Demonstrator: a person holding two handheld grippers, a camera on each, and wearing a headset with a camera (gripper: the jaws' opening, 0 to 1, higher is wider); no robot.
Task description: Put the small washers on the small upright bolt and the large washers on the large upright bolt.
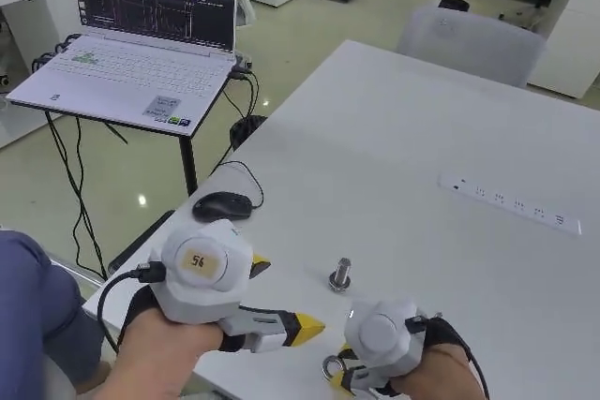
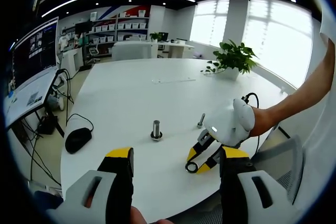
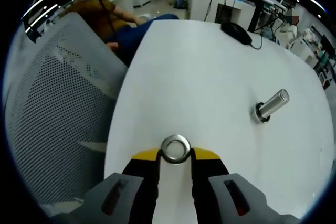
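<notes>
- The left gripper (image 1: pixel 287 296) is sitting closest in the head view, held in a hand at the near edge of the white table (image 1: pixel 422 119). Its yellow-tipped jaws are standing wide apart with nothing between them.
- The right gripper (image 1: pixel 334 372) is hanging just beside it, low over the table edge, pinching a washer (image 3: pixel 166 145) edge-on between its jaw tips.
- In the left gripper view, that washer is showing as a ring at the right gripper's tips, just above the tabletop and apart from both bolts.
- The large upright bolt (image 1: pixel 340 272) is standing on the table just beyond the two grippers. A dark ring is showing at its base, but I cannot tell what it is.
- The small upright bolt (image 2: pixel 201 120) is standing near the large one, close behind the right gripper.
- A black mouse (image 1: pixel 223 204) is lying at the table's left edge with its cable trailing off.
- An open laptop (image 1: pixel 141 63) is running on a stand to the left.
- A white power strip (image 1: pixel 511 201) is lying farther out on the right.
</notes>
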